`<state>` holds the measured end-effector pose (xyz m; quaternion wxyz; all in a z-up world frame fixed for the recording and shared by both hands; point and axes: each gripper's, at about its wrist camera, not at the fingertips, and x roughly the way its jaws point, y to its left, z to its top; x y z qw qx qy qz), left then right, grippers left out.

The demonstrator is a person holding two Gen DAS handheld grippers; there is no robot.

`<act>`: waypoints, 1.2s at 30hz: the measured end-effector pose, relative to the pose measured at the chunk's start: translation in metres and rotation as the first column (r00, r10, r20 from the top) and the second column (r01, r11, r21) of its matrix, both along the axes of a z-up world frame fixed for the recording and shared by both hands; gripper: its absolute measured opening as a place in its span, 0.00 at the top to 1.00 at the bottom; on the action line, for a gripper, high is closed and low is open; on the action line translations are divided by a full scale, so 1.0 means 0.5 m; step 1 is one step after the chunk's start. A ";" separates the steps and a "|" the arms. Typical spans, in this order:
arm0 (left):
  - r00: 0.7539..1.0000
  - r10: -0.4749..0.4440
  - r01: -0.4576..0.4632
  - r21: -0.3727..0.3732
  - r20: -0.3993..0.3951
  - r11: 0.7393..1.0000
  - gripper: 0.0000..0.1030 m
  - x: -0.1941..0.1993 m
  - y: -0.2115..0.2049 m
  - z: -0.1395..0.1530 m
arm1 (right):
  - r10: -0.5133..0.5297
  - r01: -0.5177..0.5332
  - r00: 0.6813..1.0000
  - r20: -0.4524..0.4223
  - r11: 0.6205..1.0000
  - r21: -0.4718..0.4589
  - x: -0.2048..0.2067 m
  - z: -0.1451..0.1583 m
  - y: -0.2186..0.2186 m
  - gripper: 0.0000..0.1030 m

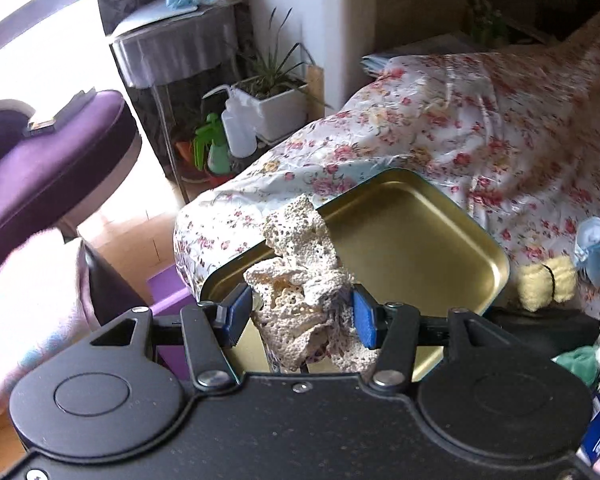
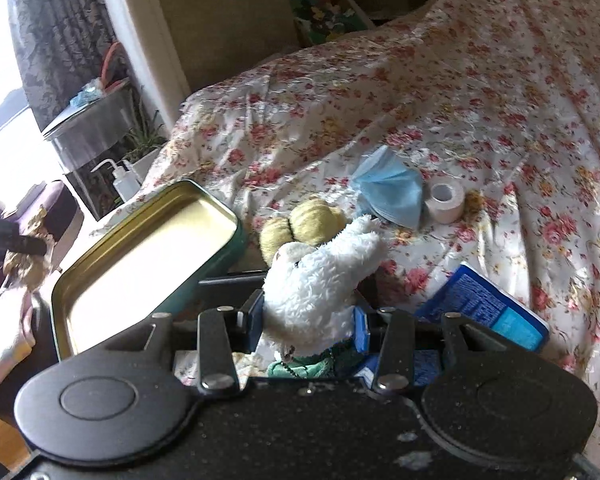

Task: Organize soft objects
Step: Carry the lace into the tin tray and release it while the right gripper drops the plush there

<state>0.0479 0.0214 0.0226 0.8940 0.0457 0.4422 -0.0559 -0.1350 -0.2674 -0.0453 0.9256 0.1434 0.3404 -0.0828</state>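
While your left gripper (image 1: 296, 316) pinches the crochet doily (image 1: 300, 280), the open tin (image 1: 419, 240) sits right beneath, probably closer than your right gripper (image 2: 307, 320) clamping the plush toy (image 2: 319, 272).

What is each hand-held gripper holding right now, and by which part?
Left hand-held gripper: bunched cream lace doily, pinched around its middle. Right hand-held gripper: white plush toy, gripped at its lower body.

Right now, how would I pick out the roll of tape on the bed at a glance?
Start at the floral bedspread and find the open gold-lined tin near its edge. To its right lies a crumpled blue face mask; the tape roll sits against the mask's right side. It is the only small white ring with a hollow centre.
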 end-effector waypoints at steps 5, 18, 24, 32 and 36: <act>1.000 0.015 -0.014 0.005 -0.019 1.000 0.50 0.023 0.012 -0.008 | 0.052 -0.053 0.998 0.017 0.999 0.014 0.018 0.017 0.030 0.59; 0.994 0.071 -0.070 0.024 -0.079 0.997 0.50 0.047 0.018 -0.035 | 0.228 -0.227 0.973 0.041 0.974 -0.026 0.165 0.052 0.174 0.58; 0.994 0.079 -0.078 0.016 -0.073 0.997 0.49 0.052 0.016 -0.029 | 0.249 -0.249 0.968 0.021 0.968 -0.016 0.238 0.051 0.199 0.58; 0.995 0.090 -0.089 0.013 -0.053 0.996 0.38 0.053 0.013 -0.020 | 0.245 -0.245 0.969 0.023 0.969 -0.008 0.307 0.051 0.203 0.55; 0.996 0.092 -0.092 0.038 -0.011 0.995 0.32 0.048 0.006 -0.013 | 0.236 -0.236 0.971 0.042 0.972 -0.007 0.320 0.044 0.206 0.39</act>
